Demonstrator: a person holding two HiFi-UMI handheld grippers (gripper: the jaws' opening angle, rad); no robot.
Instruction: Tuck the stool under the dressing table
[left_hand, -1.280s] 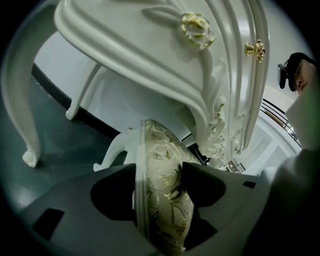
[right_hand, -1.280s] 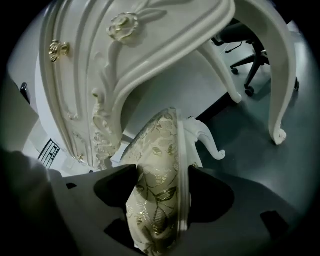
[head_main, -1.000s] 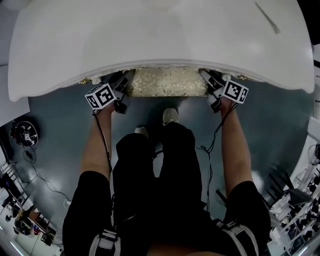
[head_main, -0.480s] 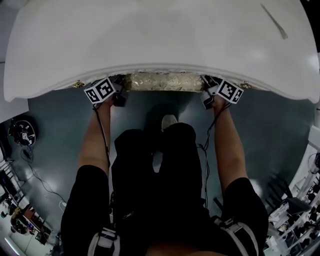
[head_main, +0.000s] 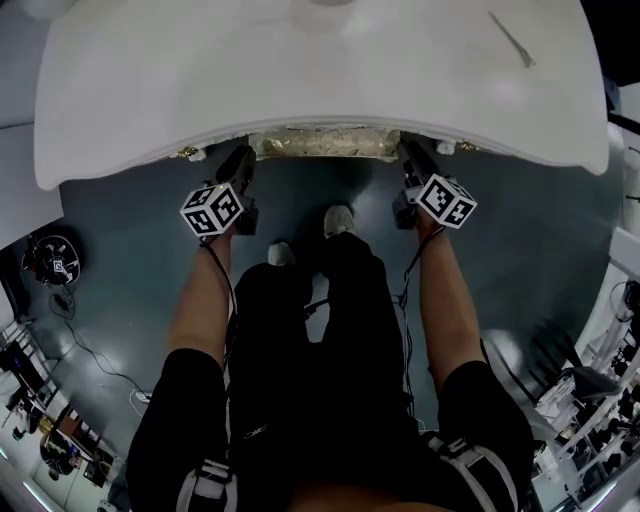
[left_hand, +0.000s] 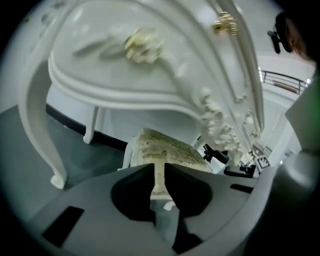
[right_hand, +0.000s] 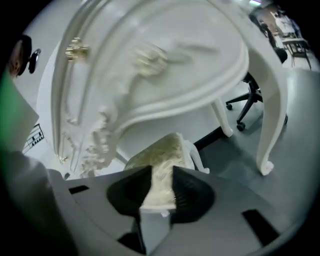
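I am holding my left gripper (head_main: 242, 160) just below the table's (head_main: 320, 70) front edge, left of centre. Its jaws have just been closing to a thin slit and are pressing on nothing. The stool (head_main: 322, 143) is standing beyond them, tucked under the middle of that edge, with only a strip of its patterned seat showing. My right gripper (head_main: 408, 155) is hovering just right of the stool, its jaws also just closing, slightly wider apart and gripping nothing.
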